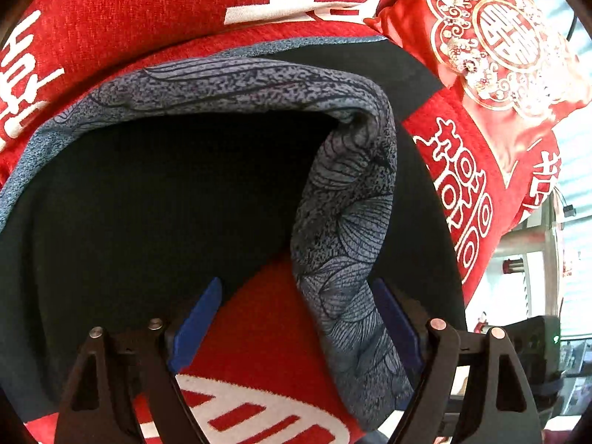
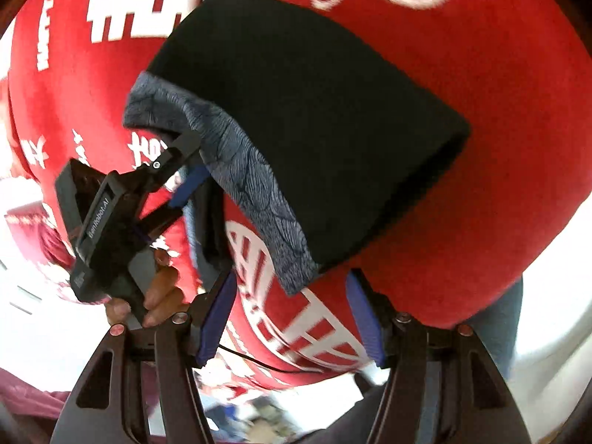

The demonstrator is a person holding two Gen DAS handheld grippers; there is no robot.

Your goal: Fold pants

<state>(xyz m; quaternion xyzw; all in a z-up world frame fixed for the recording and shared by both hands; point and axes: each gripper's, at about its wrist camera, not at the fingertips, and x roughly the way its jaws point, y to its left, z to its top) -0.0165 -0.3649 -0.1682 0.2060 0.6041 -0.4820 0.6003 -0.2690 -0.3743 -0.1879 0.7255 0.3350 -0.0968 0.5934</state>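
The pants [image 2: 310, 122] are black with a blue-grey leaf-patterned band, folded into a block on a red cover. In the left wrist view the patterned band [image 1: 344, 222] hangs down between the blue pads of my left gripper [image 1: 296, 318], whose jaws stand wide apart. The black cloth [image 1: 148, 203] fills the middle of that view. In the right wrist view my right gripper [image 2: 292, 314] is open and empty just in front of the band's lower corner [image 2: 296, 277]. The left gripper [image 2: 185, 170] shows there at the left, at the band's edge.
The red cover [image 2: 462, 222] with white characters lies under everything. A red embroidered cushion [image 1: 492, 40] sits at the far right in the left wrist view. A bright room lies beyond the cover's edges.
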